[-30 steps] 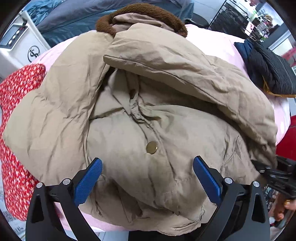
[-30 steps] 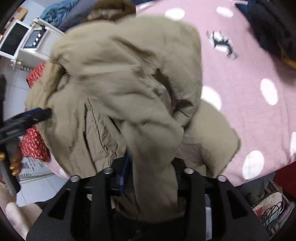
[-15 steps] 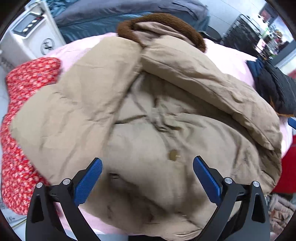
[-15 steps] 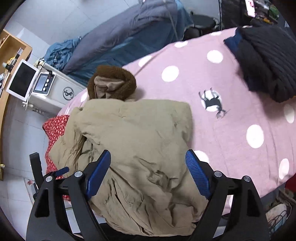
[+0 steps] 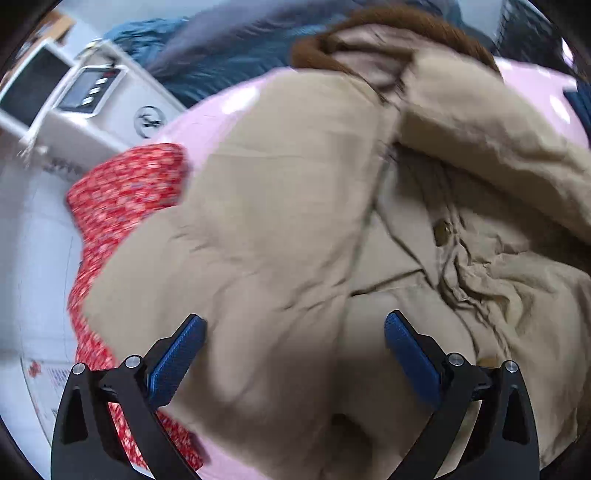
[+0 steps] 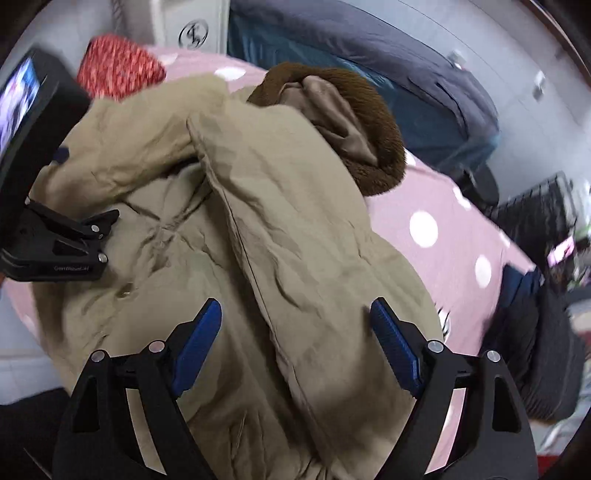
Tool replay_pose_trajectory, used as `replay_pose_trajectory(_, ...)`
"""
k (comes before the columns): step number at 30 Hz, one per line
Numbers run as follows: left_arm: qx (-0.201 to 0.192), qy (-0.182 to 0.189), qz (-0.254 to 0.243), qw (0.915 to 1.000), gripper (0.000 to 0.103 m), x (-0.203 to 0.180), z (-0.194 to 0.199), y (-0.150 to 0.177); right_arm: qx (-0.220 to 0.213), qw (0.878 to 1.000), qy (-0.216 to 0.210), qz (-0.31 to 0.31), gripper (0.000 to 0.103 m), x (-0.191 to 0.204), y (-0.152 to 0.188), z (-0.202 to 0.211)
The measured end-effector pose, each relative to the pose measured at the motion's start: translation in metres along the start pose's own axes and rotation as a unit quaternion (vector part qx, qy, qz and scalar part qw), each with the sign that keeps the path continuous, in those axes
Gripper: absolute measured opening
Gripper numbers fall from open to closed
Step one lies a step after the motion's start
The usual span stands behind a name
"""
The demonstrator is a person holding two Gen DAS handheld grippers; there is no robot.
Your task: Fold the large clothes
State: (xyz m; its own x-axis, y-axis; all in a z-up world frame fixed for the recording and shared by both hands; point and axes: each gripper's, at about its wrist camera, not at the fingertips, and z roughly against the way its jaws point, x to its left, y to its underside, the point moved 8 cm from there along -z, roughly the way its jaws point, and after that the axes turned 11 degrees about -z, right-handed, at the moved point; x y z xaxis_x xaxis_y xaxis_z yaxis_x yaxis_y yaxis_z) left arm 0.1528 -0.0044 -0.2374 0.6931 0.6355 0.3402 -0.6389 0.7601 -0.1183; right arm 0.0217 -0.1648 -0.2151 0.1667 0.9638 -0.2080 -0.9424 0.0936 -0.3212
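Note:
A large tan padded coat (image 5: 295,229) with a brown fleece collar (image 5: 391,26) lies bunched on the pink dotted bed; both sleeves are folded across its front. It also fills the right wrist view (image 6: 258,240), collar (image 6: 373,122) at the far end. My left gripper (image 5: 293,338) is open and empty just above the coat's left sleeve. My right gripper (image 6: 295,321) is open and empty over the folded right sleeve. The left gripper's body (image 6: 55,236) shows at the left edge of the right wrist view.
A red floral cloth (image 5: 122,192) lies under the coat's left side. A white machine (image 5: 92,110) stands beyond the bed. Dark knitted clothes (image 6: 546,332) lie at the right. A blue-grey quilt (image 6: 369,55) lies behind. The pink dotted sheet (image 6: 443,229) shows to the right.
My right gripper let go of the coat sleeve, opened and drew back above the coat. My left gripper stayed open and swung left over the left sleeve.

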Motion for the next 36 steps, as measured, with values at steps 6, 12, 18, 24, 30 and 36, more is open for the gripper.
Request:
replay_pose_trajectory(6, 0.013, 0.006, 0.029, 0.9995, 0.081, 0.001, -0.018, -0.012, -0.002, 0.998, 0.049, -0.029, 0.023, -0.039, 0.002, -0.019)
replay_pose_trajectory(12, 0.004, 0.030, 0.062, 0.9976, 0.047, 0.029, -0.012, -0.012, -0.030, 0.963, 0.029, -0.265, 0.015, -0.177, 0.022, 0.012)
replay_pose_trajectory(18, -0.008, 0.055, 0.086, 0.9947, 0.030, 0.041, -0.003, -0.007, -0.026, 0.862, 0.038, -0.505, 0.014, -0.329, 0.118, 0.030)
replay_pose_trajectory(24, -0.019, 0.075, 0.130, 0.9886, 0.026, 0.057, 0.008, 0.004, 0.068, 0.749, 0.010, -0.659, 0.014, -0.345, 0.247, -0.007)
replay_pose_trajectory(30, -0.030, 0.122, 0.238, 0.9632, 0.026, 0.107, 0.020, 0.024, 0.120, 0.684, 0.002, -0.720, 0.031, -0.301, 0.294, -0.023)
replay_pose_trajectory(36, -0.053, 0.133, 0.363, 0.9207, 0.026, 0.166, 0.030, 0.085, 0.023, 0.711, 0.099, -0.696, 0.079, -0.328, 0.262, 0.032)
